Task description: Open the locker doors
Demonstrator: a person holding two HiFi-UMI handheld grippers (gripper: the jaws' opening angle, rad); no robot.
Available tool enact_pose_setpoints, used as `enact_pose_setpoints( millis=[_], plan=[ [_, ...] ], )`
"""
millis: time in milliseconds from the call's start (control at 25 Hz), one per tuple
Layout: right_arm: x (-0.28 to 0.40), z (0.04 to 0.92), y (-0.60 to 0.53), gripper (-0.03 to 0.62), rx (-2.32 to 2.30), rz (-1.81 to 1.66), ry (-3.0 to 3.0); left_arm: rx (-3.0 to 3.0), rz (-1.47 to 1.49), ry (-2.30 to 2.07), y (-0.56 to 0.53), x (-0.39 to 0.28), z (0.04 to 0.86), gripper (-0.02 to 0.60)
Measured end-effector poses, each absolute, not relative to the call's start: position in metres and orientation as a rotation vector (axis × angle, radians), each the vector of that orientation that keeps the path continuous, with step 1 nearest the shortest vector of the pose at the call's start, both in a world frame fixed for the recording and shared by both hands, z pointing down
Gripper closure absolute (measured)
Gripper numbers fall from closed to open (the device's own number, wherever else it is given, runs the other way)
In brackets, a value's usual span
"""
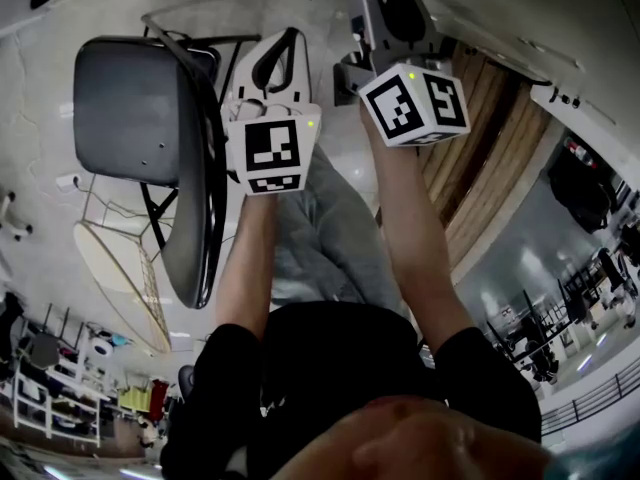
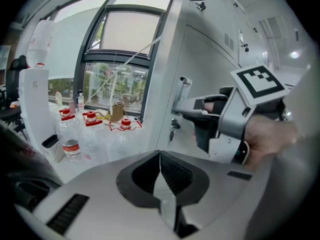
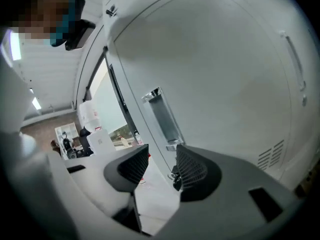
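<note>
white locker door [image 3: 225, 74] fills the right gripper view, its metal handle [image 3: 162, 116] at twelve o'clock just beyond the right gripper [image 3: 161, 160], fingers apart and empty. best to slip them over the handle, clamp squarely, then pull along the hinge arc; left gripper [image 2: 160, 156] idles, fingers together.
</note>
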State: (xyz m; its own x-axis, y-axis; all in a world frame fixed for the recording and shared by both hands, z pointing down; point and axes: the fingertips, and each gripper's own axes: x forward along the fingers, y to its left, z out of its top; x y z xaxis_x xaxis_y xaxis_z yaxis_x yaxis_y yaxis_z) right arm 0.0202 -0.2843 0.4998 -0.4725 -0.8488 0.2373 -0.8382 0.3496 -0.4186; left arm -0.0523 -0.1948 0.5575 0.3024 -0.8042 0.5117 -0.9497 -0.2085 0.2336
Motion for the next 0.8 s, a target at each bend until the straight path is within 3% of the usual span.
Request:
enact_pose_setpoints(
  millis=[800],
  plan=[
    [-0.006, 0.471, -0.303, 0.425, -1.724, -0.326, 2.824, 2.152, 0.405, -1.525, -0.195, -0.052, 0.547, 0.571]
  ],
)
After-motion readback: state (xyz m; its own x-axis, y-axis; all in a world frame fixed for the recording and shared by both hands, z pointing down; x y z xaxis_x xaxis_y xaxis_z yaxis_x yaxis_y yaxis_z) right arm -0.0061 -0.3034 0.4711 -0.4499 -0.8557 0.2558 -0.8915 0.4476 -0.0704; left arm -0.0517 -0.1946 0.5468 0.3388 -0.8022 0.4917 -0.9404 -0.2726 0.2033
